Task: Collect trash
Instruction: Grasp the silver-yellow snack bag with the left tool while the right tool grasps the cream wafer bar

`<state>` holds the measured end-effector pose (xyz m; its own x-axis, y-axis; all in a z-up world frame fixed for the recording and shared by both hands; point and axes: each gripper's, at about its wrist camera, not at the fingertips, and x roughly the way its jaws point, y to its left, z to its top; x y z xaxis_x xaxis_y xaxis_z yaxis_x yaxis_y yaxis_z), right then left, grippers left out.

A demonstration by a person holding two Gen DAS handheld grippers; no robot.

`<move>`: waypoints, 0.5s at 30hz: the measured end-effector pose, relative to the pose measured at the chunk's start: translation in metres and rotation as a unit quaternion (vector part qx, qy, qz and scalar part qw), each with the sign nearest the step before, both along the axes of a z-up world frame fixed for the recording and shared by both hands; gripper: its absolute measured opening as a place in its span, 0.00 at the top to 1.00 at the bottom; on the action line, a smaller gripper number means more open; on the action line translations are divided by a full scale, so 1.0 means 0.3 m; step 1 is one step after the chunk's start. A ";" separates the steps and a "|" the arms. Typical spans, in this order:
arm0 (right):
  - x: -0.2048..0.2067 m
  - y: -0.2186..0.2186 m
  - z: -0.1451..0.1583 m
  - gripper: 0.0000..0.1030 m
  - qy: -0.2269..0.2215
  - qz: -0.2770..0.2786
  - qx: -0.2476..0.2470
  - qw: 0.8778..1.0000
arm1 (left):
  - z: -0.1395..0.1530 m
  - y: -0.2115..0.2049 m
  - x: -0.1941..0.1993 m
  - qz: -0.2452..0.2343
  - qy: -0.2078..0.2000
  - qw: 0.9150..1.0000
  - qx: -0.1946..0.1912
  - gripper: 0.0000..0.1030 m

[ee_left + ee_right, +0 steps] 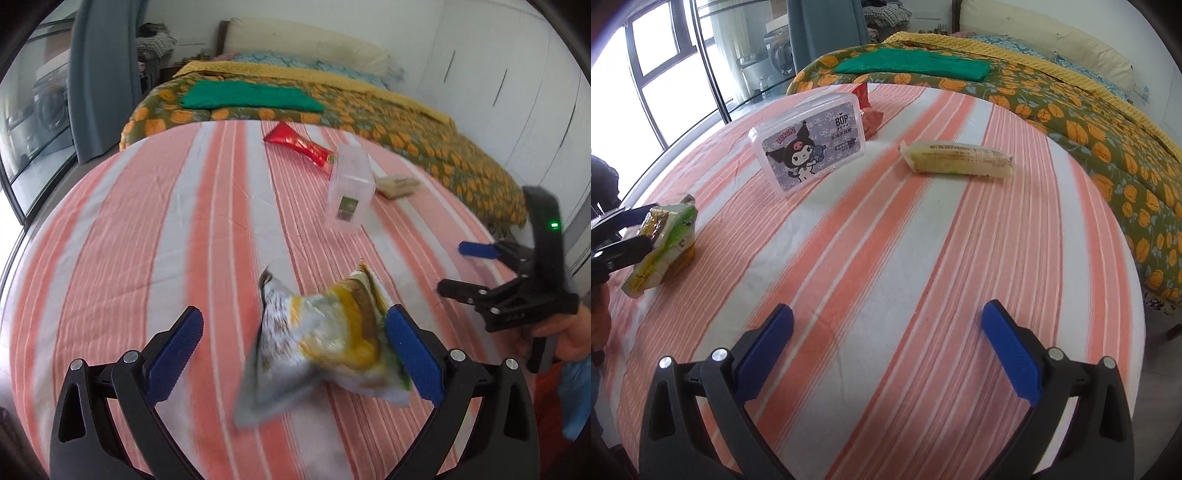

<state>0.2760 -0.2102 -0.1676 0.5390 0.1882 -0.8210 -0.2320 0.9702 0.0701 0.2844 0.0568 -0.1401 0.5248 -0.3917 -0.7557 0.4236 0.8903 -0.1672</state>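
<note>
While the striped bedsheet (886, 229) spreads wide, the clear plastic box (809, 144) stands on it — red wrapper (870, 110) just behind, pale wrapper (956, 160) beside. Well in front of the box, the left gripper (295, 347) gapes around a yellow-green snack packet (325, 343); the right gripper (886, 343) is wide and empty.

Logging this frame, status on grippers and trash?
Left gripper open around snack bag, not yet clamped. Right gripper open, empty. Pale wrapper, red wrapper, box on table. Path clear.
</note>
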 end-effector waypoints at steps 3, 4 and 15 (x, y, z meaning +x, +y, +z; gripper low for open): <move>0.004 0.011 -0.003 0.04 -0.001 -0.002 -0.011 1.000 | -0.037 -0.025 0.050 0.004 0.027 1.000 -0.002 0.04; 0.005 0.006 -0.003 0.04 0.000 -0.002 -0.006 1.000 | -0.043 -0.028 0.060 0.012 0.033 0.999 0.003 0.04; 0.007 -0.010 0.002 0.04 -0.003 -0.008 0.005 1.000 | -0.012 -0.018 -0.053 -0.022 0.013 1.000 -0.008 0.05</move>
